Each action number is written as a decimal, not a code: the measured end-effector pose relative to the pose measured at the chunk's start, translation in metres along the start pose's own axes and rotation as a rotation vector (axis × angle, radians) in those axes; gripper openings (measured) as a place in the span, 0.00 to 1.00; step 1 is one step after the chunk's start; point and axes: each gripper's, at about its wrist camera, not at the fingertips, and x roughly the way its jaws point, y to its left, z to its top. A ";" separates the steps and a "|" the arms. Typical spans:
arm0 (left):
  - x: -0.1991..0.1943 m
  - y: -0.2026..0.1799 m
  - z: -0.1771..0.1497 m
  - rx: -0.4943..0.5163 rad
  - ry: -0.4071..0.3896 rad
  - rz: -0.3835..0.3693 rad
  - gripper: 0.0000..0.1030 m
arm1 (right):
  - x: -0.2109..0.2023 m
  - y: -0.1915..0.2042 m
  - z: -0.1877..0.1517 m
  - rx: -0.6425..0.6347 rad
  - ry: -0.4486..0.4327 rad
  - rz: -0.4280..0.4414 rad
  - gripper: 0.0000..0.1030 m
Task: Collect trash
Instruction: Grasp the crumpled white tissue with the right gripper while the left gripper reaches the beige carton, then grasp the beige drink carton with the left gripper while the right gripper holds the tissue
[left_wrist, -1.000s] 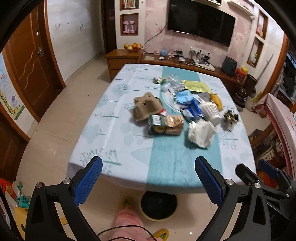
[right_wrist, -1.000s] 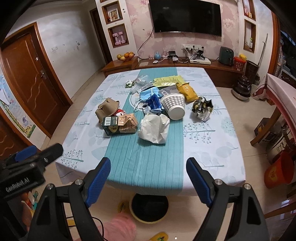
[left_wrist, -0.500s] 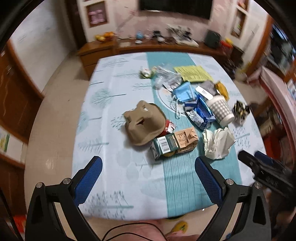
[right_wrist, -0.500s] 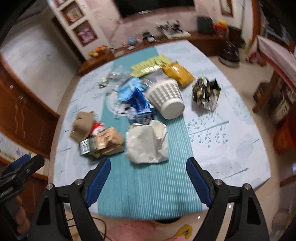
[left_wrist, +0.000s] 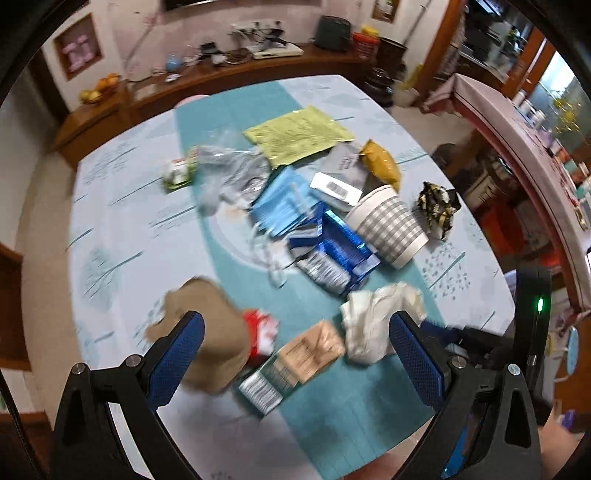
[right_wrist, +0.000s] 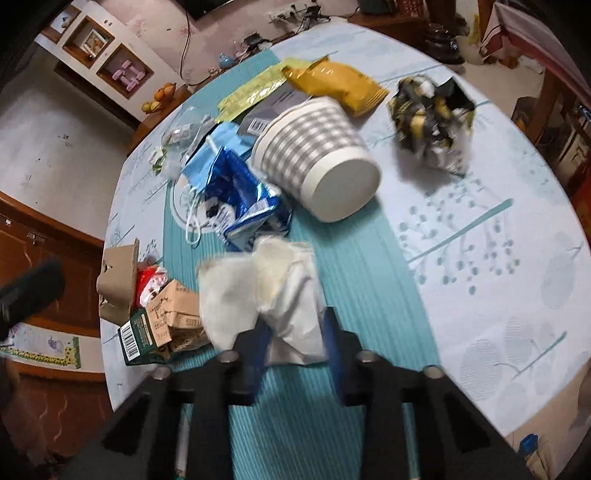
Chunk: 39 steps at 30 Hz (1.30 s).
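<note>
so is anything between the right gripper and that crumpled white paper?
Nothing visible. The right gripper has just been closing, and the near edge of the crumpled white paper already sits between its pads. Whether they pinch it yet is unclear. The green carton lies apart, to its left.

Bare tablecloth (right_wrist: 498, 258) right of the clutter, checked cup (right_wrist: 317, 155) and wrappers crowding the centre strip

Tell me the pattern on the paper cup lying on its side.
Grey-and-white check on the paper cup, with a plain white base; the right wrist view shows it best.
</note>
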 end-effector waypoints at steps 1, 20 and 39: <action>0.007 -0.003 0.007 0.006 0.012 -0.015 0.96 | 0.000 0.001 0.000 0.000 -0.007 -0.002 0.24; 0.040 -0.003 -0.017 0.258 0.177 -0.152 0.79 | -0.038 -0.015 -0.015 0.112 -0.068 0.007 0.22; 0.077 -0.013 -0.073 0.299 0.345 -0.136 0.50 | -0.031 -0.016 -0.051 0.180 -0.079 0.033 0.22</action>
